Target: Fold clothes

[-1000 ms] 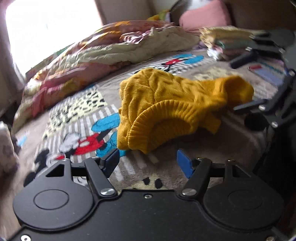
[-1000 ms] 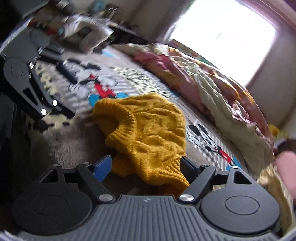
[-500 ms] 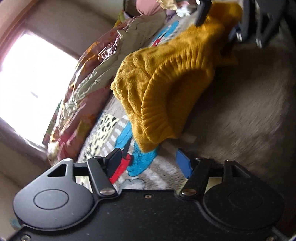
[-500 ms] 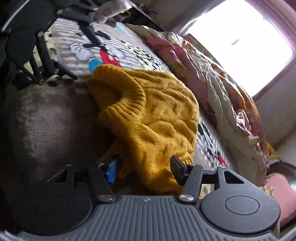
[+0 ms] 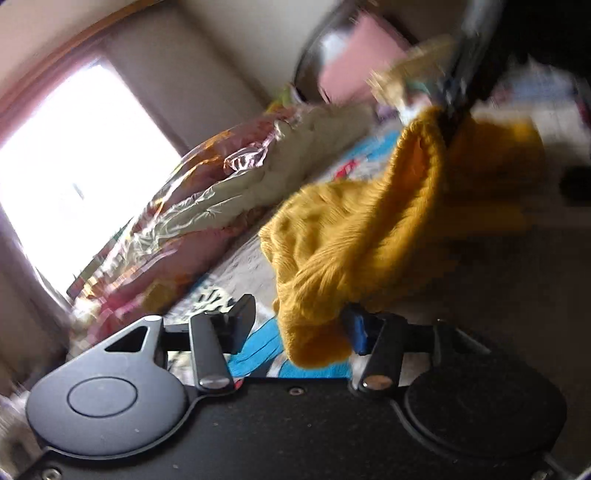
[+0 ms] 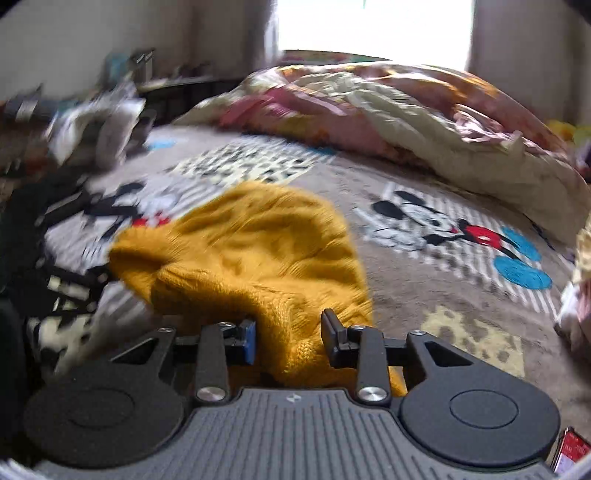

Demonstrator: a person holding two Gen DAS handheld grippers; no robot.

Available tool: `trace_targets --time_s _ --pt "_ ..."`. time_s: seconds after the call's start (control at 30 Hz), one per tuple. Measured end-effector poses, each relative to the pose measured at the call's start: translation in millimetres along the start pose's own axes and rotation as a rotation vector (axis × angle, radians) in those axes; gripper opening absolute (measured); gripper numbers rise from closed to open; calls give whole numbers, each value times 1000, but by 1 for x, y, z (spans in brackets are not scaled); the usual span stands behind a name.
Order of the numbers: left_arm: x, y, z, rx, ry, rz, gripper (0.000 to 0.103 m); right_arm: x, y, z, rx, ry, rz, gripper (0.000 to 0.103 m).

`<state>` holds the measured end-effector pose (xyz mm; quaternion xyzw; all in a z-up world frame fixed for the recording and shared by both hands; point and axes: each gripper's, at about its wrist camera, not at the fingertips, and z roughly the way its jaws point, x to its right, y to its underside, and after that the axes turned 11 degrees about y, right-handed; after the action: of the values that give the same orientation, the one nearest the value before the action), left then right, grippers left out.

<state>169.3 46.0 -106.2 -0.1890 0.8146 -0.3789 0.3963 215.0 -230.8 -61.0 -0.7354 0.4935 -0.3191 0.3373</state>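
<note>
Lying crumpled on a cartoon-print blanket (image 6: 436, 266) on the bed, a mustard-yellow knitted sweater (image 6: 258, 251) is reached from two sides. In the right wrist view, the right gripper (image 6: 288, 338) is seen with its jaws just drawn in to a narrow gap, and a thick fold of the sweater's near edge is caught between the blue pad and the black pad. In the left wrist view, the left gripper (image 5: 299, 326) has also been closing its jaws; a corner of the sweater (image 5: 354, 236) hangs between them, touching the blue pad, while a gap is left at the black pad. A rumpled floral quilt (image 6: 406, 110) is heaped along the far side, under a bright window (image 6: 373, 26).
</note>
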Motion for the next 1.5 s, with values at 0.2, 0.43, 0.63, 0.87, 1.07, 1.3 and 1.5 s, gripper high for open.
trace_targets --time_s 0.2,0.43,0.63,0.87,1.07,1.3,1.5 --pt "-8 1 17 -7 55 -72 28 -8 17 17 21 95 -210 33" --pt "-30 -38 -12 20 49 -198 12 7 -3 -18 90 75 -176 11" --pt "-57 -114 -60 82 -51 -92 11 24 -59 -80 240 108 -208 11" --pt "-75 -181 -133 137 -169 -17 10 31 -108 -160 395 101 -211 11" --pt "-79 -207 -196 143 -210 33 10 26 -128 -225 492 43 -237 11" --pt "-82 -201 -247 107 -299 101 10 7 -134 -263 535 -98 -256 11" --pt "-113 -161 -252 -1 -394 39 10 -40 -148 -241 504 -295 -217 11"
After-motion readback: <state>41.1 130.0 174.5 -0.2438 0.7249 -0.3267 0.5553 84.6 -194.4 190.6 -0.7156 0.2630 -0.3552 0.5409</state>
